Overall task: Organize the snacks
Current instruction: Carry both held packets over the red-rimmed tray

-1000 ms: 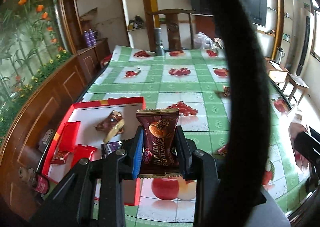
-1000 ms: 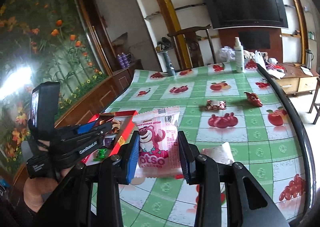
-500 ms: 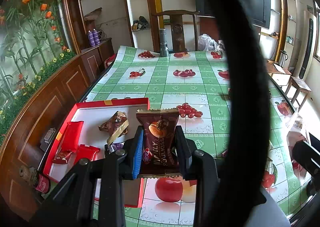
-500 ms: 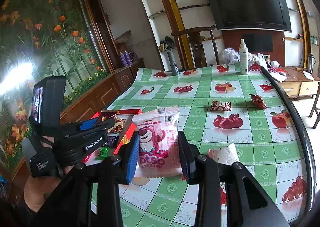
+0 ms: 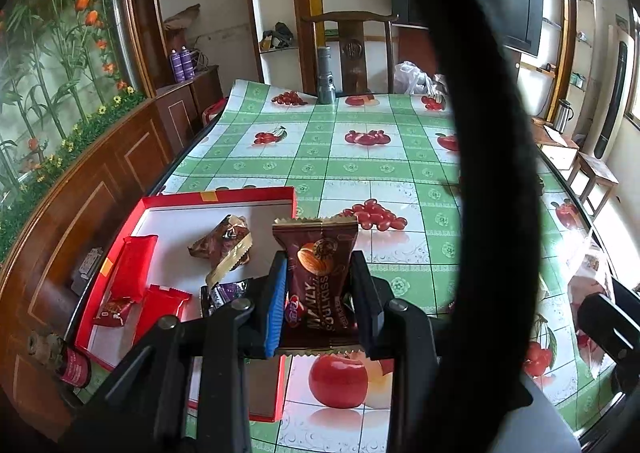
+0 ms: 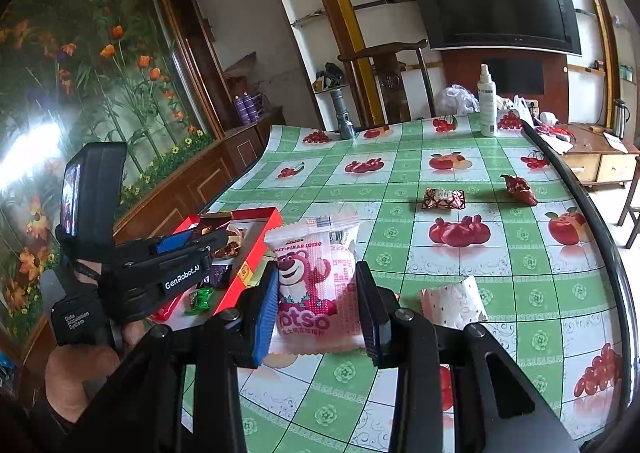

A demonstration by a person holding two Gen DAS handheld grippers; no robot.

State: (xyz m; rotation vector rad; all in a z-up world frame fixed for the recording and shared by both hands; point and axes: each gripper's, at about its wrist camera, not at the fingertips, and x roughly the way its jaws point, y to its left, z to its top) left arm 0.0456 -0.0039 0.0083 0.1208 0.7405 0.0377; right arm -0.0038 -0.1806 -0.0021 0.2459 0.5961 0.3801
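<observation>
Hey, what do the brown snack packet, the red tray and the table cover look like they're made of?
Brown snack packet: glossy plastic or foil film, judging by its crimped zigzag ends and sheen.
Red tray: probably coated cardboard; thin straight walls, flat white floor, a taped edge.
Table cover: likely vinyl oilcloth; printed fruit checks, shiny reflections, its far edge curling up.

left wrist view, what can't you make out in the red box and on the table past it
- Near end of the shallow red cardboard box: hidden behind the left claw and its brown almond snack packet.
- Small purple wrapper in the box: half covered by the claw, print unreadable.
- Right part of the green checked fruit tablecloth: blocked by a thick black curved band close to the lens.
</observation>
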